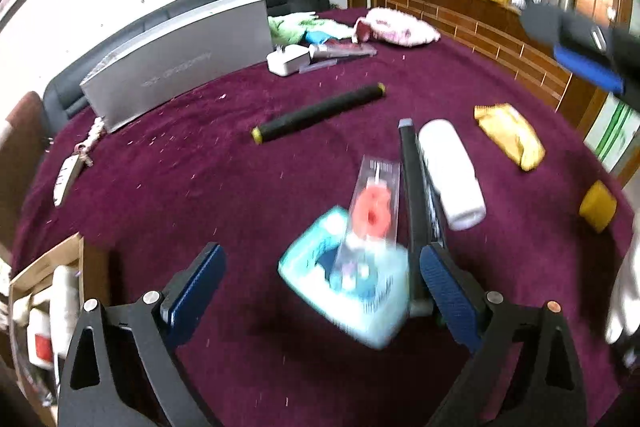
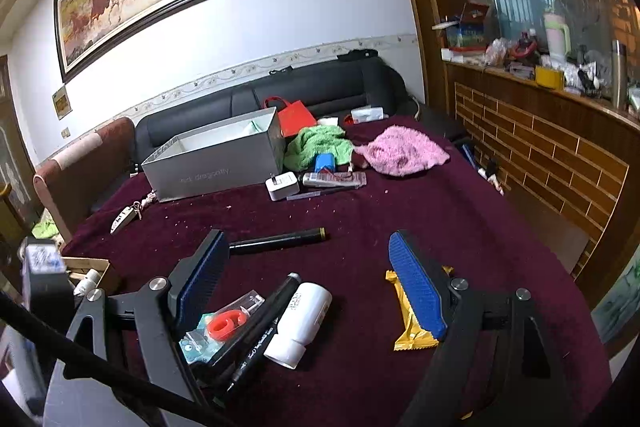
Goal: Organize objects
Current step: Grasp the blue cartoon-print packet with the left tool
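On the maroon cloth lie a teal tissue pack point(image 1: 352, 291) with a clear packet holding a red number candle point(image 1: 374, 211) on top, a black marker point(image 1: 416, 187), a white bottle point(image 1: 452, 175), a yellow snack bar point(image 1: 510, 137) and a black tube point(image 1: 320, 113). My left gripper point(image 1: 324, 287) is open, its fingers either side of the tissue pack and candle. My right gripper point(image 2: 308, 279) is open above the white bottle point(image 2: 302, 323) and marker point(image 2: 260, 331), with the yellow bar point(image 2: 412, 323) under its right finger.
A grey open box point(image 2: 216, 163) stands at the back left, with a white charger point(image 2: 282, 185), tubes, green cloth point(image 2: 316, 147) and pink cloth point(image 2: 400, 151) beside it. A cardboard box point(image 1: 44, 299) of bottles sits at the left edge. A yellow block point(image 1: 598, 205) lies far right. Keys point(image 1: 72, 171) lie left.
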A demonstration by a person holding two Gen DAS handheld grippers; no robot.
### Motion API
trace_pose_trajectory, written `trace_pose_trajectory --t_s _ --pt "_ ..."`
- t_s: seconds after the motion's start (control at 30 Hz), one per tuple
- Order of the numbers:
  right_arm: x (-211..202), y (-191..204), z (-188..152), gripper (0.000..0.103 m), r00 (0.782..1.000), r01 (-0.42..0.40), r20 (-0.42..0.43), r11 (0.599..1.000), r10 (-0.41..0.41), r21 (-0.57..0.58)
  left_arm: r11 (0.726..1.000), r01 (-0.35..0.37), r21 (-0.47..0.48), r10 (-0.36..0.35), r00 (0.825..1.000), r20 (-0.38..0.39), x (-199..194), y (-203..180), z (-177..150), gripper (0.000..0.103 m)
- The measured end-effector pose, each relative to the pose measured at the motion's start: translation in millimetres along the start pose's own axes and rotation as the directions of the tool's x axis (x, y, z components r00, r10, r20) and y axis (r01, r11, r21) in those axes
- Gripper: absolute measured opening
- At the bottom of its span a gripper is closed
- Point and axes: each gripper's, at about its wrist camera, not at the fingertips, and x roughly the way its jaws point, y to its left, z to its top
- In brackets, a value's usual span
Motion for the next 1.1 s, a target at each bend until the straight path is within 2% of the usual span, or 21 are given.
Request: trace_pose_trajectory --t_s 0.03,0.1,0.17,0.23,0.3,0.33,0.47,0.53,0.57,0.63,0.73,0.83,0.93,1.03,1.1 --pt "2 -1 0 0.082 1.0 -0.005 -0.011 1.0 0.005 0.008 0.999 0.047 -0.012 -0.047 0.999 -0.006 5 2 5 0.094" --pt "5 -3 -2 0.082 1.0 -0.01 -0.029 1.0 0.011 0.02 0.995 0.099 -0.026 -0.099 0.995 -0.015 16 1 14 0.094" --pt "6 -5 -2 0.082 0.999 -0.017 -0.041 0.999 0.019 0.033 0.992 0.127 -0.013 -0.127 0.991 -0.033 25 -8 19 0.094" --pt "6 -7 -2 0.082 0.999 -0.015 -0.041 0.999 0.017 0.041 0.995 0.098 0.032 -0.096 0.993 -0.074 37 -22 21 0.094" --pt "5 -8 -1 0.083 0.999 -0.011 -0.039 0.999 0.013 0.043 0.993 0.1 0.062 -0.09 0.985 -0.146 49 -33 15 0.095" --pt "4 -8 -1 0.083 0.999 -0.009 -0.039 0.999 0.01 0.043 0.992 0.105 0.066 -0.096 0.988 -0.122 44 -37 10 0.094" --pt "6 -11 0 0.083 0.999 -0.009 -0.051 0.999 0.012 0.053 0.958 0.264 0.114 -0.244 0.955 -0.168 18 -48 -9 0.09" --pt "8 -11 -1 0.083 0.998 -0.01 -0.062 0.998 0.013 0.058 0.928 0.361 0.086 -0.341 0.92 -0.191 4 -45 -16 0.079" --pt "9 -12 -2 0.082 0.998 -0.009 -0.069 0.998 0.013 0.062 0.925 0.373 0.078 -0.353 0.916 -0.192 -2 -43 -19 0.077" --pt "11 -13 -2 0.082 0.997 -0.012 -0.079 0.997 0.018 0.07 0.947 0.313 0.068 -0.298 0.94 -0.167 -9 -38 -22 0.077" --pt "14 -15 -4 0.082 0.996 -0.007 -0.093 0.997 0.014 0.079 0.964 0.265 0.025 -0.26 0.957 -0.132 -7 -35 -23 0.077" --pt "17 -15 -7 0.082 0.994 0.0 -0.108 0.997 0.009 0.079 0.963 0.267 0.024 -0.263 0.958 -0.117 -2 -42 -24 0.077" --pt "19 -15 -8 0.082 0.992 0.002 -0.125 0.997 0.007 0.079 0.962 0.261 0.073 -0.255 0.963 -0.091 5 -60 -24 0.08" --pt "20 -14 -9 0.082 0.991 0.006 -0.134 0.997 0.005 0.077 0.967 0.177 0.185 -0.164 0.983 -0.081 9 -85 -31 0.087" --pt "20 -14 -10 0.082 0.991 0.007 -0.137 0.997 0.003 0.077 0.967 0.137 0.216 -0.126 0.99 -0.065 3 -92 -34 0.083"
